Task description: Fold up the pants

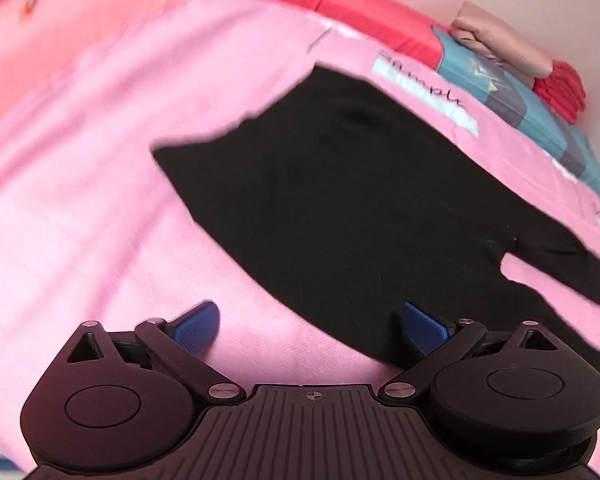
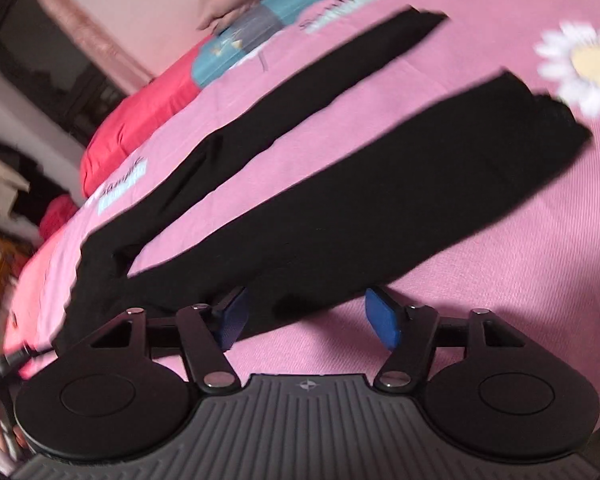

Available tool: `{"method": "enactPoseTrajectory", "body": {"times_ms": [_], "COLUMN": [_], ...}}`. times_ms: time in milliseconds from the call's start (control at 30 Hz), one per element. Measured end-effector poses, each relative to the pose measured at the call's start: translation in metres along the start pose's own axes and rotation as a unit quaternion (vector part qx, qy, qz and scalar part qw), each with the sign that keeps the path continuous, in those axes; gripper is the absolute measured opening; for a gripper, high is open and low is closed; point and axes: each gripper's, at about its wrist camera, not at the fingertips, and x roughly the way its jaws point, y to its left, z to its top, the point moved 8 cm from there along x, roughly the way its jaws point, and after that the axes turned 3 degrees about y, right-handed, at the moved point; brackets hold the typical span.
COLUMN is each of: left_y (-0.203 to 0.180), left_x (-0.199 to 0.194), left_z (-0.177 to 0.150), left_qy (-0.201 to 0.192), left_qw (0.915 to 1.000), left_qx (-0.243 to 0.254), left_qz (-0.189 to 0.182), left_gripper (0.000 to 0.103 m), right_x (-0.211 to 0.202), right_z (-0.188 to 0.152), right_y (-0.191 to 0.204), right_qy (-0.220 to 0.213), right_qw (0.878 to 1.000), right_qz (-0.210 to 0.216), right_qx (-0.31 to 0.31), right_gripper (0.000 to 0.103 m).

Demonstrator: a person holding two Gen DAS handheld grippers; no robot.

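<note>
1 pr black pants, 2 legs, 1 pink bedspread, 1 daisy print.

Both views are smeared by motion blur. In the left wrist view the black fabric pants run out past the right edge, so the leg ends are cut off there. The dark printed lettering on the pink bed cover is too smeared to read surely. In the right wrist view the white daisy print is blurred and clipped by the right edge, and the dark clutter at the left is too blurred to identify.
</note>
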Motion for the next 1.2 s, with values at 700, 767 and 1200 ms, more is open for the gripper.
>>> {"method": "enactPoseTrajectory", "body": {"times_ms": [700, 767, 1200], "left_y": [-0.009, -0.02, -0.082], "left_x": [0.007, 0.003, 0.12], "left_z": [0.046, 0.063, 0.189], "left_qy": [-0.044, -0.05, 0.059], "left_qw": [0.9833, 0.9831, 0.9922], "left_qx": [-0.096, -0.083, -0.041], "left_qz": [-0.148, -0.155, -0.102], "left_gripper": [0.09, 0.089, 0.083], "right_x": [0.014, 0.01, 0.121], "right_z": [0.038, 0.055, 0.232], "right_y": [-0.017, -0.007, 0.022], "right_qy": [-0.067, -0.073, 0.037], "right_qw": [0.996, 0.996, 0.998], "right_qz": [0.052, 0.05, -0.002], "right_qx": [0.041, 0.021, 0.053], "right_gripper": [0.008, 0.008, 0.026]}}
